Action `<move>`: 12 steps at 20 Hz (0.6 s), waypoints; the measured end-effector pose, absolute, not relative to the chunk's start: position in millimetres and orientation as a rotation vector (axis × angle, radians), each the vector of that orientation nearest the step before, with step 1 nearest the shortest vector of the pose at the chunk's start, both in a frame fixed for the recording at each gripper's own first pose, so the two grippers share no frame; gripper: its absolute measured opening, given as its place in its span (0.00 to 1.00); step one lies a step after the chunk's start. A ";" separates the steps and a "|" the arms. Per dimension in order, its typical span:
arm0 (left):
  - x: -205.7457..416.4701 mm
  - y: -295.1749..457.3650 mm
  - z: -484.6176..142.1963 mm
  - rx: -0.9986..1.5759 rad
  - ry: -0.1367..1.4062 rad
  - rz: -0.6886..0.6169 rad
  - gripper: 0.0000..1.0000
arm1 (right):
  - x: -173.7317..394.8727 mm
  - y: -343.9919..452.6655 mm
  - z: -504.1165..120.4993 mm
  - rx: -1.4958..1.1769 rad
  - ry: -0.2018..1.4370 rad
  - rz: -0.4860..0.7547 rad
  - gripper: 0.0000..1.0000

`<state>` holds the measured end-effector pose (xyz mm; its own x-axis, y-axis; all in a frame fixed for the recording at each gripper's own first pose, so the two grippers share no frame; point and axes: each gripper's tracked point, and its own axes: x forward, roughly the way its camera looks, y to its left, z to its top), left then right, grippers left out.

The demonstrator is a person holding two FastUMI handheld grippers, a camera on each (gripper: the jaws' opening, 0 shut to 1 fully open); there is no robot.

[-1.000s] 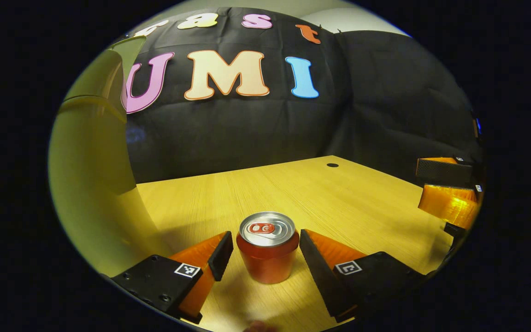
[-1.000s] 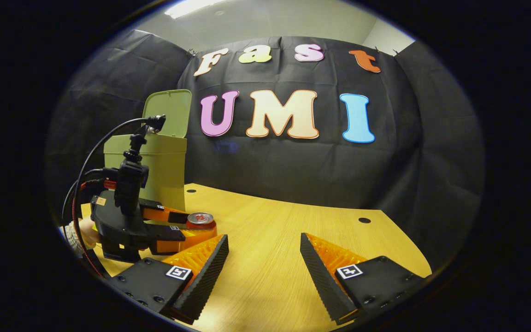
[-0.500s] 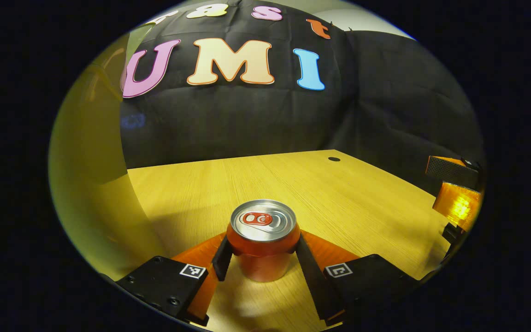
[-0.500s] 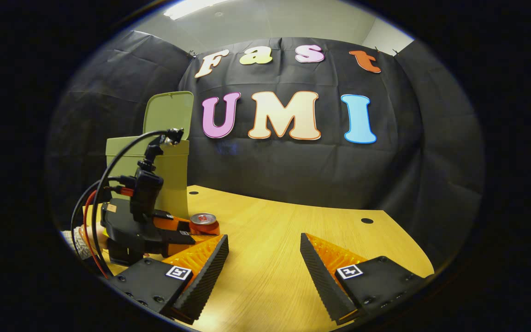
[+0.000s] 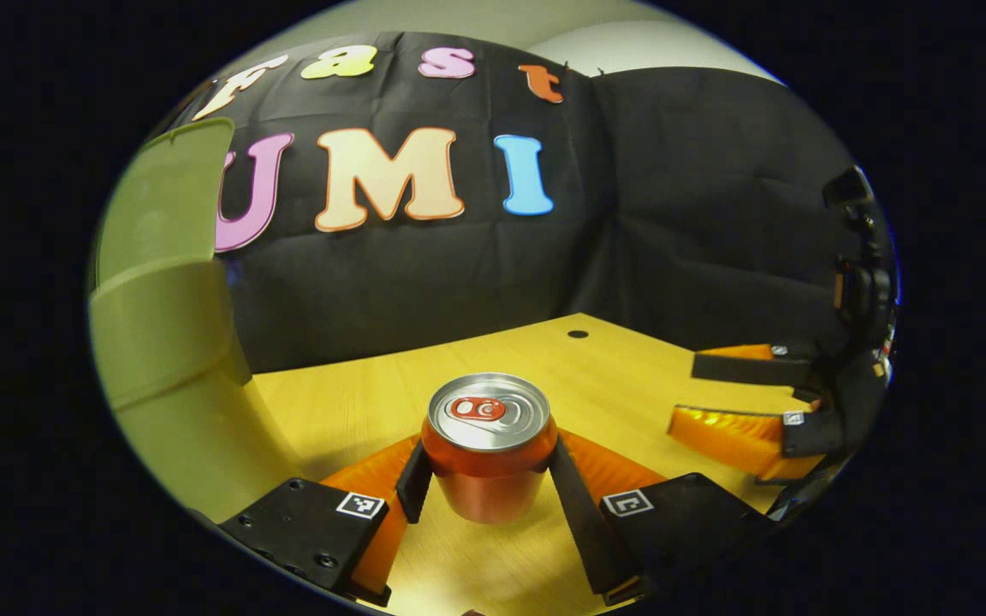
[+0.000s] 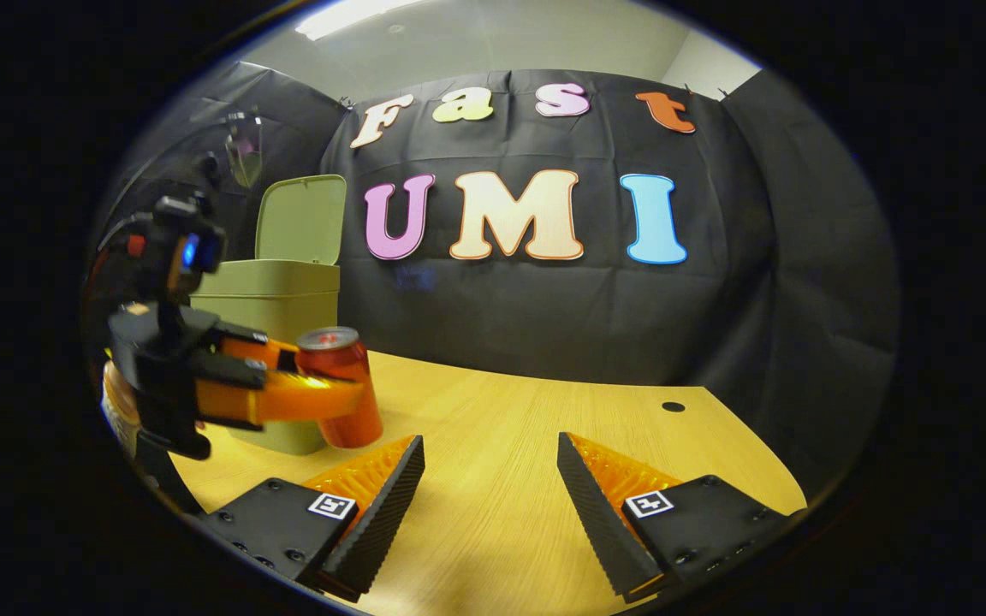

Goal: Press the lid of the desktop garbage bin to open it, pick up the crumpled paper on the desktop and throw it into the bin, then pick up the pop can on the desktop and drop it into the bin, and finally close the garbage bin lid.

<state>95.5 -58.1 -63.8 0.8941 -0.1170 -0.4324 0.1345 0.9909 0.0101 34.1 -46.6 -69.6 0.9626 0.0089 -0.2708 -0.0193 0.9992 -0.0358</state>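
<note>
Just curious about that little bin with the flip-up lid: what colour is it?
The bin is a pale olive green, lid included; the right gripper view shows it best.

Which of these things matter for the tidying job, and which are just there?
For the job:
- pop can, clamped in the left tongs
- green bin, its lid standing open

Just there:
- right tongs, open and empty
- wooden desktop
- black cloth wall

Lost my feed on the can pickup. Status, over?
Left gripper shut on pop can, lifted off desk. Right gripper open, idle. Bin lid up, path clear.
</note>
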 end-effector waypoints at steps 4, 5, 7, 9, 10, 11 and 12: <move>87.3 -68.6 7.7 0.044 0.379 -0.169 0.77 | 33.8 -45.6 -71.5 -0.032 0.278 0.016 0.98; 85.7 -68.8 24.6 0.048 0.358 -0.175 0.77 | 33.9 -44.5 -72.4 -0.031 0.281 0.017 0.98; 82.8 -54.9 55.2 0.066 0.335 -0.153 0.77 | 34.1 -39.4 -75.5 -0.032 0.288 0.028 0.98; 84.0 -35.3 82.5 0.077 0.319 -0.116 0.77 | 35.1 -33.8 -77.7 -0.036 0.297 0.043 0.98; 84.5 -23.0 95.4 0.085 0.309 -0.090 0.77 | 34.7 -31.3 -80.1 -0.041 0.303 0.052 0.98; 84.8 -7.8 108.1 0.099 0.297 -0.058 0.77 | 34.5 -28.6 -82.2 -0.048 0.309 0.059 0.98; 86.1 9.5 120.0 0.112 0.284 -0.019 0.76 | 33.8 -26.6 -83.9 -0.058 0.313 0.064 0.98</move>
<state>86.1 9.5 120.0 0.9599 -0.0029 -0.2805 0.0343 0.9936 0.1072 33.8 -26.6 -83.9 0.9494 0.0543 -0.3093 -0.0722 0.9963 -0.0468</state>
